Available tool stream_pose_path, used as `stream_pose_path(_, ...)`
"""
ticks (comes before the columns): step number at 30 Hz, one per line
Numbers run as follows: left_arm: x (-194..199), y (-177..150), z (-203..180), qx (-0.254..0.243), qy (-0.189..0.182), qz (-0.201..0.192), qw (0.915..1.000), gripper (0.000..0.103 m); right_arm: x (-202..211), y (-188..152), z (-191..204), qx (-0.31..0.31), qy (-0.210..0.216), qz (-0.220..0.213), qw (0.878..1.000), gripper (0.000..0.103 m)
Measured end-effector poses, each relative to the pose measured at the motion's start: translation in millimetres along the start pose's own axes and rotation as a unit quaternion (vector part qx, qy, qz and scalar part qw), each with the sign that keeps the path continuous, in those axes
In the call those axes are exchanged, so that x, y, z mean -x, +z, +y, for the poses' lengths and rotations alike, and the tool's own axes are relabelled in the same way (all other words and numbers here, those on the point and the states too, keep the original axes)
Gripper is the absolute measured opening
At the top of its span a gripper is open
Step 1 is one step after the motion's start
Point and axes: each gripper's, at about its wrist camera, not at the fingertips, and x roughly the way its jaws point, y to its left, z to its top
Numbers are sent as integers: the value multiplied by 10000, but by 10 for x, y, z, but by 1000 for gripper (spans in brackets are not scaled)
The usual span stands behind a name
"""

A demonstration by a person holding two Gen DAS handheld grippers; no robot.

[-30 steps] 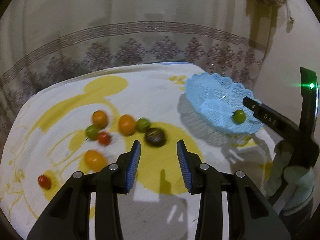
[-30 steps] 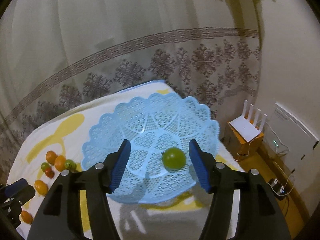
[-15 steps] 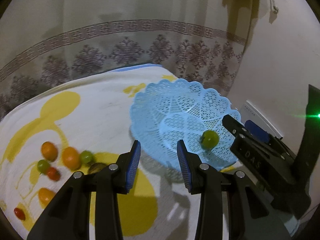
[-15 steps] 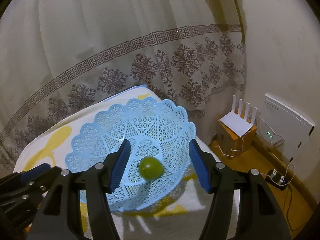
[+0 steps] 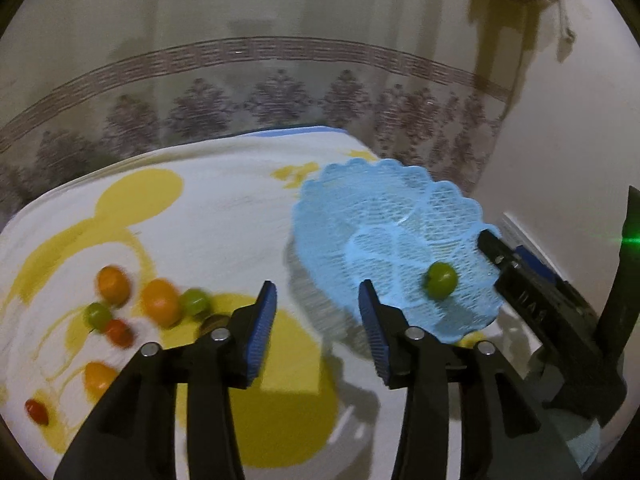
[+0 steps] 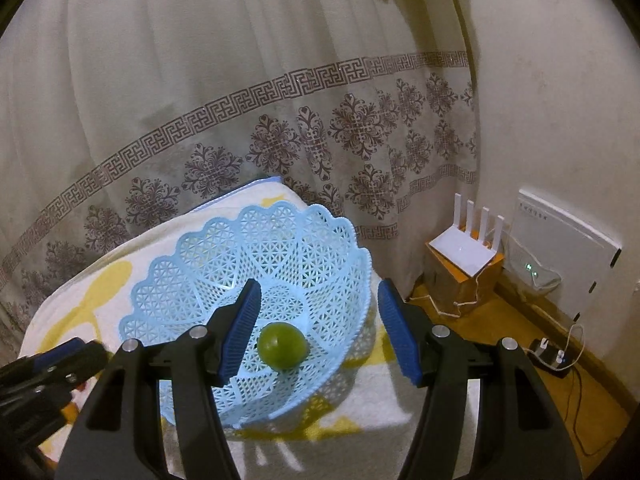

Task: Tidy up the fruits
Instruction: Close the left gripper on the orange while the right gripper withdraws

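Left wrist view: left gripper (image 5: 316,322) with jaws opening, nothing between them, above the yellow-and-white cloth (image 5: 224,216). Loose fruits (image 5: 160,302) clustered at left; light-blue lattice basket (image 5: 380,208) at right holding one green fruit (image 5: 441,280).

Right wrist view: right gripper (image 6: 320,330) hovering with jaws parted and empty over the basket (image 6: 192,256), green fruit (image 6: 282,345) inside.

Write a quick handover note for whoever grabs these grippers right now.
Left gripper: jaws opening, nothing between them.
Right gripper: open and empty over the blue basket.
Done: one green fruit lies in the basket.
Left: the loose fruits on the yellow-print cloth, left of the basket: orange, green, red, one dark. All go into the basket.
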Motion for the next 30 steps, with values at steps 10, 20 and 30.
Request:
stream_pose_path(10,673,-546,662,452,971,-56,9942,66,8,-52,33,47,-73,-9,10000,71)
stream_pose_path(20,998,-1174,1329,904,2039,246,9745,67,-1,-61,0,-53,-136,39,9999,71)
stream_pose_path(30,883,-1506,1557,1264,2007,683,9691,47,-10,-66,-21,-103,-166,59,9998,71)
